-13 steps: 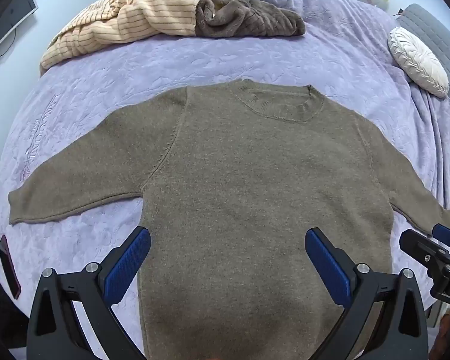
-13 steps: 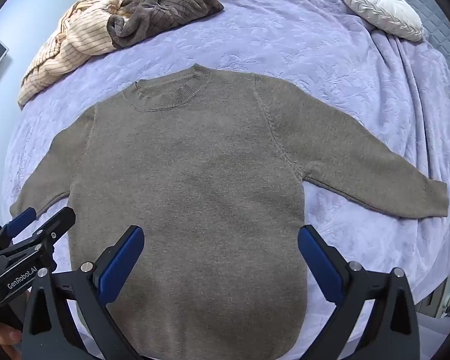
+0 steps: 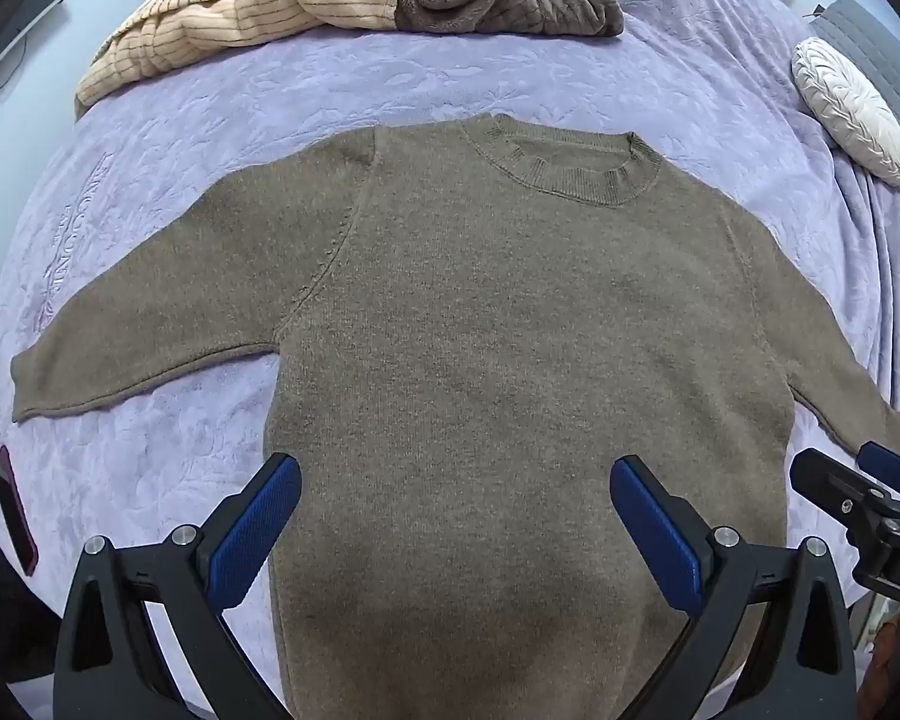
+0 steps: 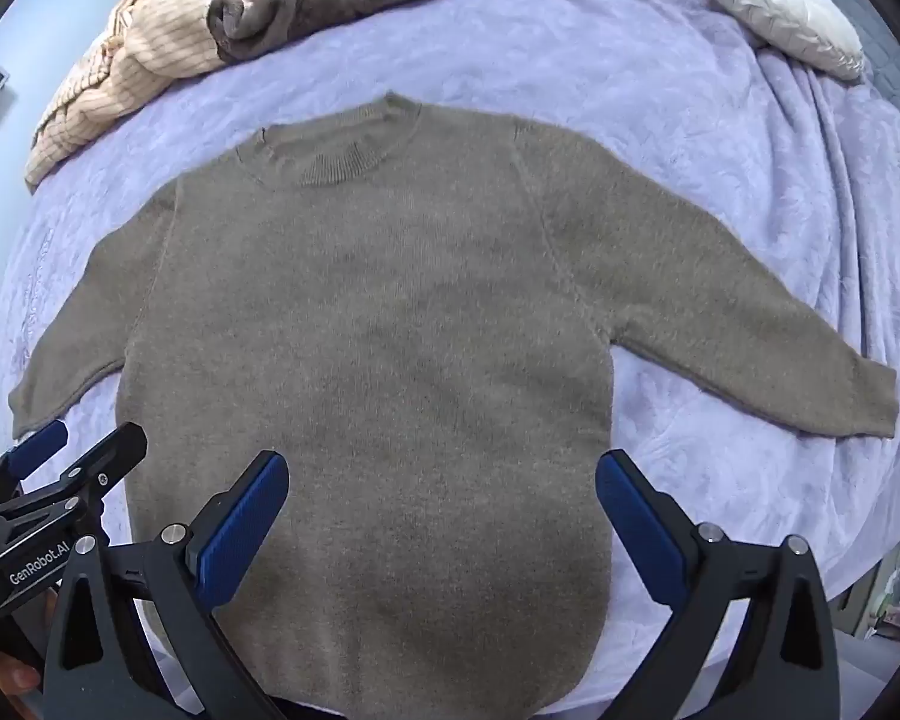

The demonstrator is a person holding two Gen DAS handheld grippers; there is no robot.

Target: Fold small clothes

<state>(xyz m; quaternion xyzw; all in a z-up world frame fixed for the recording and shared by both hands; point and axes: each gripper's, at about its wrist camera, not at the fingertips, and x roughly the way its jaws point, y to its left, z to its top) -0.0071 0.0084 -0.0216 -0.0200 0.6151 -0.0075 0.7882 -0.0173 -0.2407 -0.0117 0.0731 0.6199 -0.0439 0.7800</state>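
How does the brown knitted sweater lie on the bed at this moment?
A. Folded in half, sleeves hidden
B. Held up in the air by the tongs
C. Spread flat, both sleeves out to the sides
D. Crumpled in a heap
C: the brown knitted sweater lies flat on the lilac quilted bedspread, one sleeve out to each side, and both tongs are open and hold nothing.

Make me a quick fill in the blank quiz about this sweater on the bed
1. The brown sweater lies ____ on the lavender bedspread.
2. The left claw is ____.
3. Both sleeves are spread ____ from the body.
4. The white cushion sits far from the sweater on the ____ side.

Missing words: flat; open; outward; right
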